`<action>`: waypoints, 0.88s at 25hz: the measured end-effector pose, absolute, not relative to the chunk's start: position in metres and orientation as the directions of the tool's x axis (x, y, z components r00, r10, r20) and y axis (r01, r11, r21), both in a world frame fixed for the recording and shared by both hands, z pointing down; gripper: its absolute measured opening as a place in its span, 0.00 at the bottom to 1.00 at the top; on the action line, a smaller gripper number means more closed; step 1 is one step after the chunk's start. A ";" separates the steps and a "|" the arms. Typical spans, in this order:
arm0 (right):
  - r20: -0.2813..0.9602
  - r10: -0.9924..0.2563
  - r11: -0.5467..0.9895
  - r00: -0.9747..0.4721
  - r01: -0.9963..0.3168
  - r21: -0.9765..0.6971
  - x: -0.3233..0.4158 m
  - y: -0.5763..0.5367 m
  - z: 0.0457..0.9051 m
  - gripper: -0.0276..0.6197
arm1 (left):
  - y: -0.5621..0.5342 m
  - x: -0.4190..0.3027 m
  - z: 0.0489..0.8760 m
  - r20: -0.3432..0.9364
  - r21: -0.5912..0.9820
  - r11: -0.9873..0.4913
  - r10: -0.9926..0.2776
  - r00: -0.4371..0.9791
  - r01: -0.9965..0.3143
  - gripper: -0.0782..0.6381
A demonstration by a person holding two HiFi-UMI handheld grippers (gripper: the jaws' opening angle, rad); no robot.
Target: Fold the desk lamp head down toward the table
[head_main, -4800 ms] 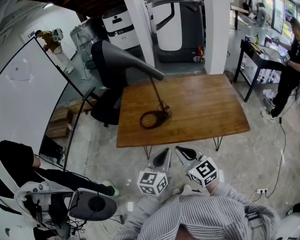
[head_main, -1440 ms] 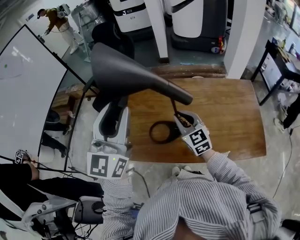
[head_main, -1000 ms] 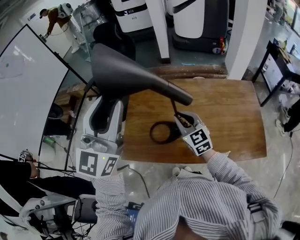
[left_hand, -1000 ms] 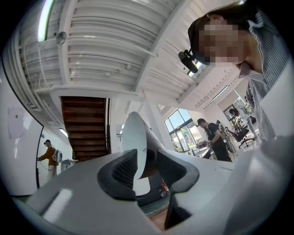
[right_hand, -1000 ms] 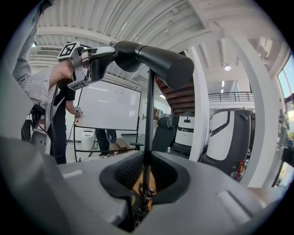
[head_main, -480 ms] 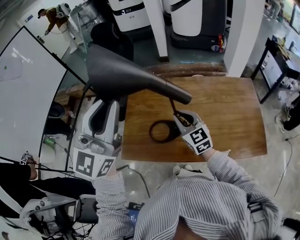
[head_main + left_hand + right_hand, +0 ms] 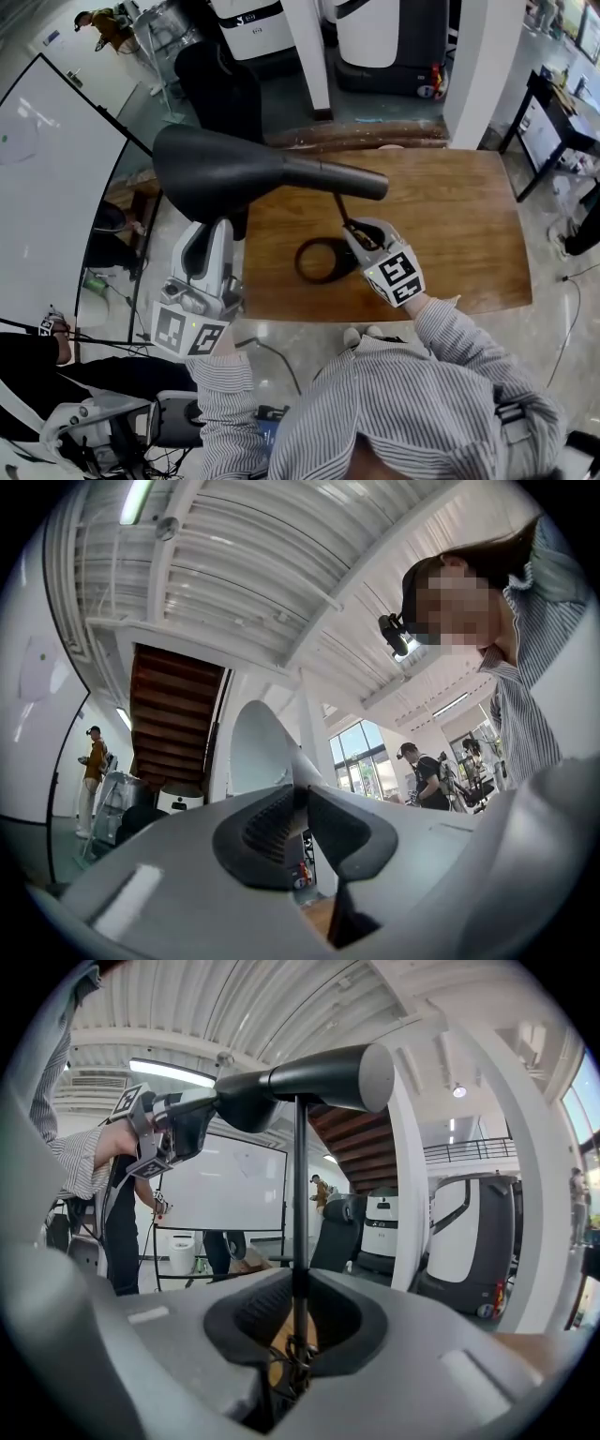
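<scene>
A dark grey desk lamp stands on the wooden table (image 7: 450, 234). Its cone-shaped head (image 7: 216, 173) lies about level, reaching left past the table's edge. The thin stem (image 7: 343, 211) rises from a ring base (image 7: 317, 261). My left gripper (image 7: 208, 225) comes from below, its jaws closing, with the pads pressing on the rim of the head (image 7: 258, 747); the same grip shows in the right gripper view on the head (image 7: 309, 1077). My right gripper (image 7: 354, 232) is shut on the stem (image 7: 300, 1194) low down, just above the base.
A black office chair (image 7: 220, 89) stands behind the table's left corner. A whiteboard (image 7: 47, 206) leans at the left. A white pillar (image 7: 305, 47) and grey machines stand at the back, a black desk (image 7: 553, 103) at the right. A person (image 7: 108, 23) stands far off.
The lamp head has tipped down from a raised slant to about level. My left gripper has closed on its rim and sunk with it. The right gripper has kept still on the stem.
</scene>
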State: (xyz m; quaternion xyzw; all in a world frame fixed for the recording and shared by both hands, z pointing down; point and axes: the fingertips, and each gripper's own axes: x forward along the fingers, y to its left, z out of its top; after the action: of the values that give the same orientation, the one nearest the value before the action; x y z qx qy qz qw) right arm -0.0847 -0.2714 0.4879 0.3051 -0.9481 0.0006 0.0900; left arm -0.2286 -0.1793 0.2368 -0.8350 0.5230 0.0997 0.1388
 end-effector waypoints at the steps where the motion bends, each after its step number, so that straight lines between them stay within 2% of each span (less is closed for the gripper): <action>1: 0.171 -0.578 0.814 -0.798 -0.578 0.055 -0.085 -0.271 0.488 0.12 | -0.179 -0.230 0.240 -0.316 -0.115 -0.413 -0.847 0.427 -0.903 0.18; 5: 0.174 -0.575 0.816 -0.800 -0.575 0.056 -0.086 -0.270 0.488 0.12 | -0.178 -0.235 0.254 -0.328 -0.056 -0.406 -0.856 0.400 -0.912 0.18; 10: 0.171 -0.574 0.817 -0.801 -0.574 0.056 -0.084 -0.271 0.489 0.12 | -0.178 -0.240 0.295 -0.328 0.111 -0.399 -0.879 0.346 -0.910 0.17; 15: 0.159 -0.576 0.816 -0.802 -0.575 0.059 -0.085 -0.272 0.487 0.12 | -0.181 -0.230 0.355 -0.235 0.266 -0.371 -0.920 0.313 -0.890 0.16; 22: 0.164 -0.578 0.815 -0.799 -0.577 0.058 -0.085 -0.272 0.488 0.12 | -0.186 -0.203 0.402 -0.168 0.377 -0.369 -0.929 0.329 -0.850 0.15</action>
State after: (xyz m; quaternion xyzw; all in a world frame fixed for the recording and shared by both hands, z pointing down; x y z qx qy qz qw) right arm -0.0849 -0.2721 0.4883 0.3044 -0.9485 -0.0026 0.0874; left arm -0.2035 -0.1862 0.4021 -0.8075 0.5508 0.1798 -0.1109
